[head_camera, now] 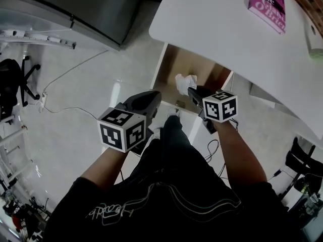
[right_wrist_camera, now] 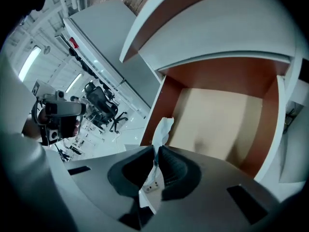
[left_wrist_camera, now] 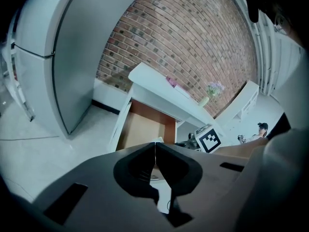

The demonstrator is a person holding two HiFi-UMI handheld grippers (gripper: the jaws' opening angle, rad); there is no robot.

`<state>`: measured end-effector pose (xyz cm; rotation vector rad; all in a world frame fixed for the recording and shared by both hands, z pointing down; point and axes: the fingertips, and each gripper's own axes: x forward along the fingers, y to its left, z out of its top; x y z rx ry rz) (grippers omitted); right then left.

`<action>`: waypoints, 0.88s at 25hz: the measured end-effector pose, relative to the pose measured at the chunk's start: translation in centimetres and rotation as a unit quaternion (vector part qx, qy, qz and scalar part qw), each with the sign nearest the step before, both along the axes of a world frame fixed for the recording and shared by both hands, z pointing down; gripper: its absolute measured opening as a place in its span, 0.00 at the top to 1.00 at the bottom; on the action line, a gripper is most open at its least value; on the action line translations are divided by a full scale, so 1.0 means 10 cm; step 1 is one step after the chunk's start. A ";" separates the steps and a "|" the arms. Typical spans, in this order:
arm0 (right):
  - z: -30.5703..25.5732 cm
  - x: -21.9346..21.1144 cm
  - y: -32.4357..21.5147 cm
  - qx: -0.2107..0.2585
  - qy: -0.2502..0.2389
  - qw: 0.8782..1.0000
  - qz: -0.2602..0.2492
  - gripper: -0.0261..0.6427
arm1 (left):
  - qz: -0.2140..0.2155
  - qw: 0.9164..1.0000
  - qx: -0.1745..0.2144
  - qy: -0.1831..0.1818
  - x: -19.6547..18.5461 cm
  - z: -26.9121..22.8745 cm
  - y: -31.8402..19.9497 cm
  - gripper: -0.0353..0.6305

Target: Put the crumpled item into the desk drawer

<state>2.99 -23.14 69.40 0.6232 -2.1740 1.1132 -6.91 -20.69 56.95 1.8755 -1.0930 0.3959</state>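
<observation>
A crumpled white paper hangs over the open desk drawer, pinched in my right gripper. In the right gripper view the crumpled paper sticks out past the gripper, whose jaws are shut on it, with the drawer's pale wooden floor beyond. My left gripper hovers just left of the right one, outside the drawer's near edge. In its own view the left gripper has its jaws pressed together with nothing between them, and the drawer lies ahead.
The white desk top carries a pink book at its far side. A grey cabinet stands to the left on the pale floor, with a cable running across it. The person's legs fill the lower middle.
</observation>
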 end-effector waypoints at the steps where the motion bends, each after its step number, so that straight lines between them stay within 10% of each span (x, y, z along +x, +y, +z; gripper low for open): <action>1: 0.09 -0.01 -0.01 -0.005 0.004 1.000 -0.004 0.87 | -0.004 1.000 -0.005 -0.003 -0.03 0.07 0.00 0.91; 22: 1.16 -0.07 -0.19 -0.052 0.076 0.996 -0.001 0.87 | -0.049 0.998 -0.042 -0.015 -0.41 0.63 0.19 0.91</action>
